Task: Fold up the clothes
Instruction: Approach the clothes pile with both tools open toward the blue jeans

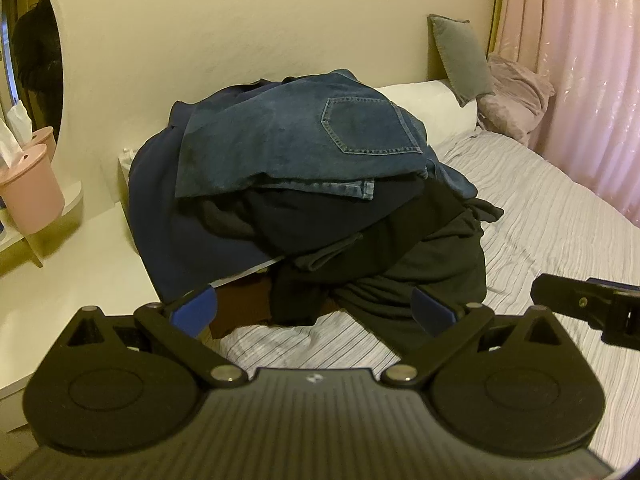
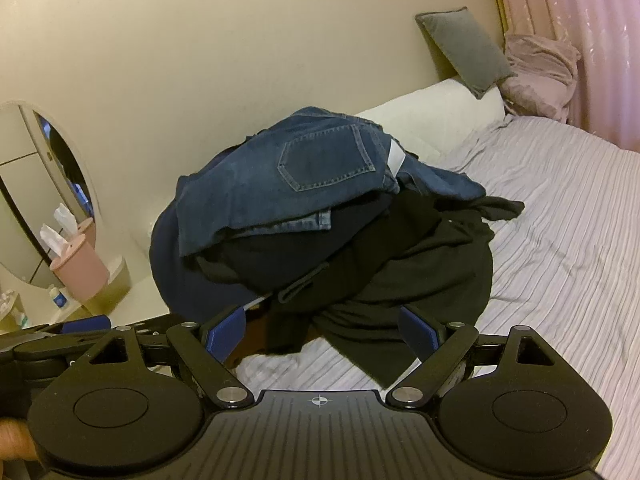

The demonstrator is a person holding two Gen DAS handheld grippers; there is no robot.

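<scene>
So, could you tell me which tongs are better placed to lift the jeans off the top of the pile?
Neither by much. Both the left tongs and the right tongs are open, empty and short of the pile. The jeans sit slightly left of centre in both views, so I would lean left.

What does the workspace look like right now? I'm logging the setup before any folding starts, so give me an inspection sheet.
Surface: bed with a striped pale sheet, wrinkled.
Job's things: one unfolded pile; blue jeans on top, back pocket up, over a navy garment and black garments.
Clutter: white pillow, grey cushion and pink bundle at the head of the bed.
Grippers: left gripper and right gripper both open, empty, short of the pile.
Cables: nothing seen.
Surroundings: cream wall, pink curtain, oval mirror, pink tissue holder on a side shelf.
</scene>
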